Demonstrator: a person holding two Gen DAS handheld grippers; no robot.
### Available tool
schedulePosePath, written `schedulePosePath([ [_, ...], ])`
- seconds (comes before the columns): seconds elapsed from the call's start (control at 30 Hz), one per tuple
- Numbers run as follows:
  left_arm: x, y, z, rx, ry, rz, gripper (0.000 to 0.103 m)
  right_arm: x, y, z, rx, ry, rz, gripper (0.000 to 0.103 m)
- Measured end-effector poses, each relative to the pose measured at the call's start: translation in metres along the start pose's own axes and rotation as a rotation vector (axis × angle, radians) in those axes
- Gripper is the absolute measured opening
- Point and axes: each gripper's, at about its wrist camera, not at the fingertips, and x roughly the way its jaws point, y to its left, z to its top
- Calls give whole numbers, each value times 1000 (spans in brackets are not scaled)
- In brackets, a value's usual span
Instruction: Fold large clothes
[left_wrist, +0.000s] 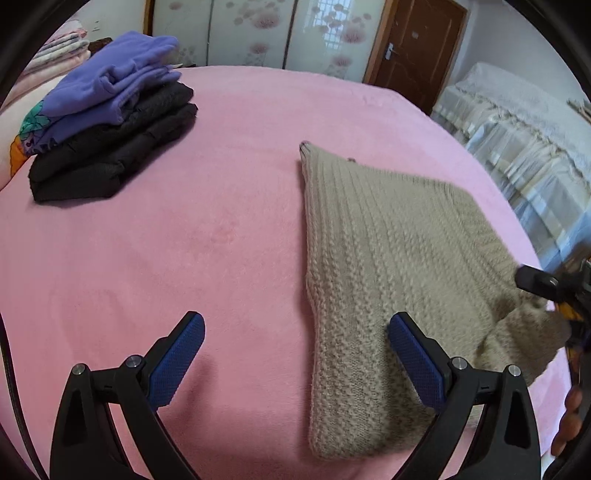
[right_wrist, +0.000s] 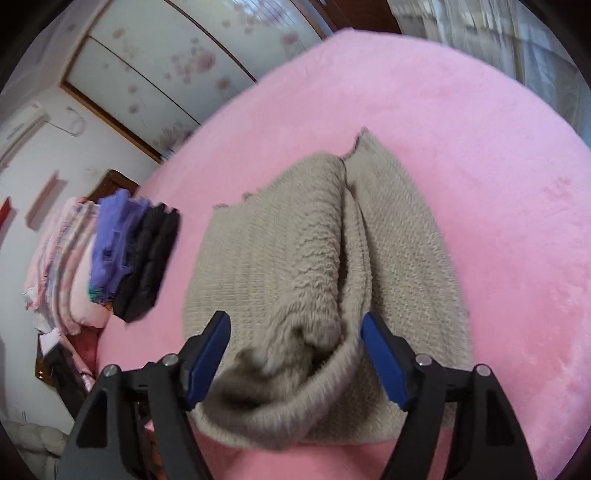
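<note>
In the left wrist view, the left tongs (left_wrist: 295, 354) stand wide apart with nothing between them, one pad over the bare pink bed (left_wrist: 229, 155) and the other over the near edge of the beige knit sweater (left_wrist: 388, 266). The sweater lies partly folded on the right side of the bed, its ribbed body flat, while a loose end bunches up at the far right beside the tip of the right tongs (left_wrist: 535, 280). A stack of folded clothes (left_wrist: 110, 122) (purple on top, black beneath) sits well apart at the far left. In the right wrist view, which is blurred, the right tongs (right_wrist: 295, 354) are parted, and a rolled-up lump of sweater (right_wrist: 295, 258) sits between the pads without being pinched, as far as can be told. The knit here shows a raised ridge down its middle, so the fold looks uneven. To do this step well, I judge each set of tongs should take a corner of the loose end through all its layers, lift together just clear of the bed, and lay it over squarely so the edges line up; thick knit slips and sags, so a shallow pinch would likely drop it.
</note>
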Motion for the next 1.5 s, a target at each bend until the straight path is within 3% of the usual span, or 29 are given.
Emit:
schedulePosePath([
  [0.1,5,-6,-1,21,-9,-4,100,18,-3,2,2,66,-22,71],
  [0.13,7,-10,1,32,-15,1,100,22,-6,2,12,79,2,47],
  [0.17,9,-13,3,49,-23,10,100,25,-8,2,8,93,8,34],
  [0.27,10,-20,10,70,-33,8,100,11,-10,3,-49,37,38,29],
  [0.4,10,-33,17,89,-48,-63,100,-38,-1,0,-188,-141,59,27],
  [0.53,12,-55,13,141,-46,-87,100,-64,-24,-3,-209,-253,-14,27],
  [0.7,33,-74,-2,178,14,-65,100,-19,-85,-10,-94,-109,-39,29],
  [0.77,38,-75,-9,178,18,-51,100,-10,-104,-21,-60,-105,-24,34],
  [0.8,38,-73,-12,168,13,-56,100,-12,-107,-22,-36,-115,-13,41],
  [0.83,38,-70,-13,157,12,-71,100,-15,-113,-22,7,-115,1,52],
  [0.97,38,-58,-15,107,36,-188,84,-24,-123,-22,85,-96,31,58],
  [1.2,34,-42,-28,34,6,-215,84,-78,-82,-49,-85,-250,-111,58],
  [1.3,19,-47,-30,66,-25,-170,84,-104,-58,-66,-190,-327,-139,58],
  [1.4,-11,-55,-33,108,-122,-127,84,-117,-30,-83,-300,-386,-162,57],
  [1.47,-30,-60,-34,130,-178,-139,84,-113,-12,-91,-371,-376,-165,45],
  [1.5,-38,-65,-36,150,-197,-150,84,-108,-8,-93,-391,-362,-162,29],
])
